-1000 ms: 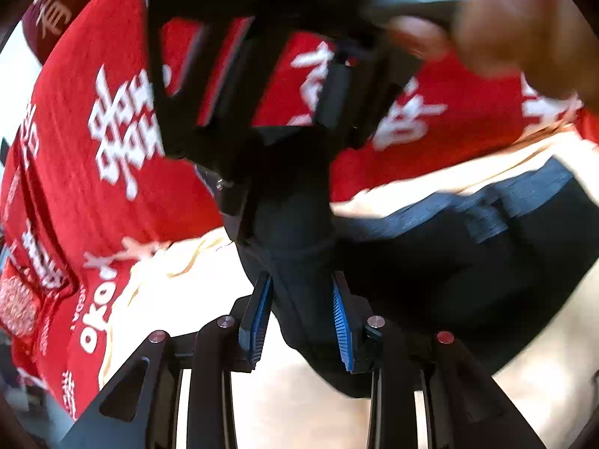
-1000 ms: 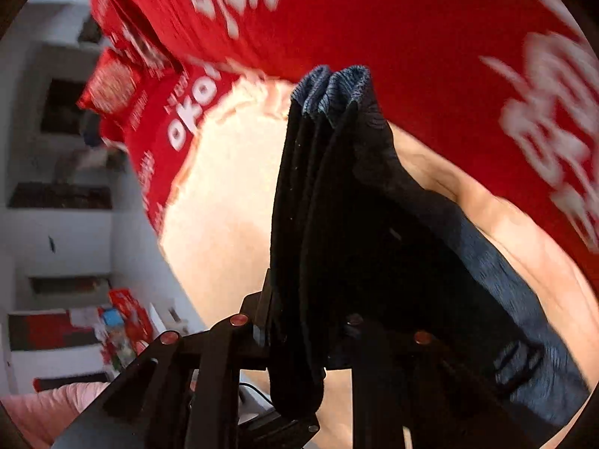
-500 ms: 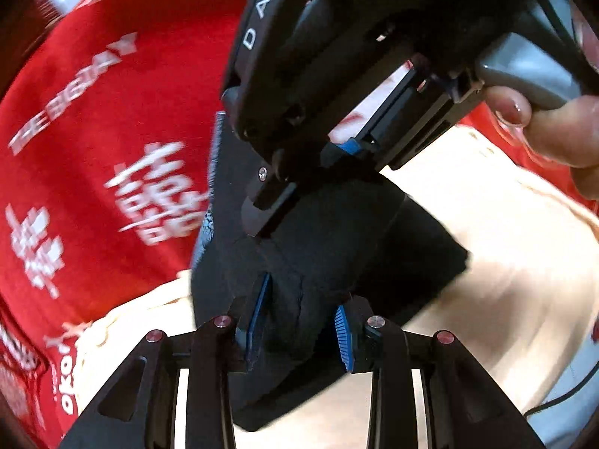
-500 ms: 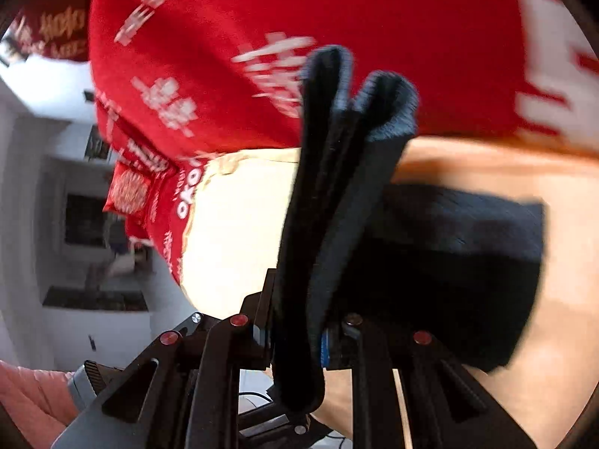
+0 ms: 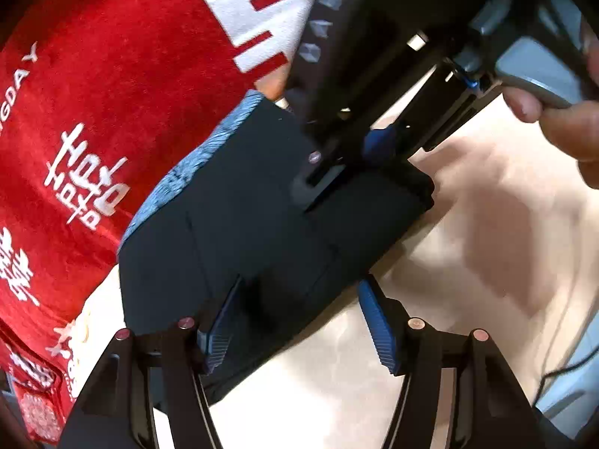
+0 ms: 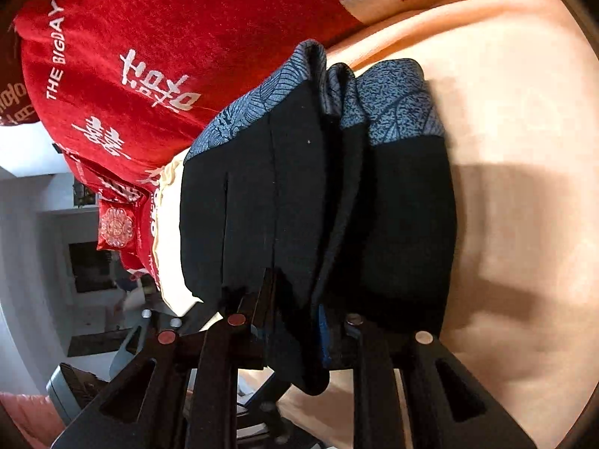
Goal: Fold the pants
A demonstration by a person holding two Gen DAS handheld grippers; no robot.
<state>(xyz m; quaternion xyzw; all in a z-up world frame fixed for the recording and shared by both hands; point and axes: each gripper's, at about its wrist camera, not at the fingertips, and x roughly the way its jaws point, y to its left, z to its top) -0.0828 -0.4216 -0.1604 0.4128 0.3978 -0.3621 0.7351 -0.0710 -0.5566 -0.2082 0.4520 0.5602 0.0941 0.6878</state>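
Note:
The black pants (image 5: 262,217) with a blue-grey patterned waistband lie folded into a compact stack on the cream sheet (image 5: 468,247). My left gripper (image 5: 299,321) is open, its blue pads apart over the near edge of the stack. My right gripper (image 6: 295,318) is shut on a fold of the pants (image 6: 318,205), which show several layers. The right gripper also shows in the left wrist view (image 5: 374,142), at the stack's far edge, held by a hand.
A red blanket (image 5: 112,93) with white lettering lies along the far side of the pants, also in the right wrist view (image 6: 168,37). A red cushion (image 6: 118,226) sits at the bed's end. A dark cable (image 5: 565,366) runs at the right.
The pants went from hanging in both grippers to lying folded on the sheet. My left gripper has opened and let go. My right gripper has kept its hold.

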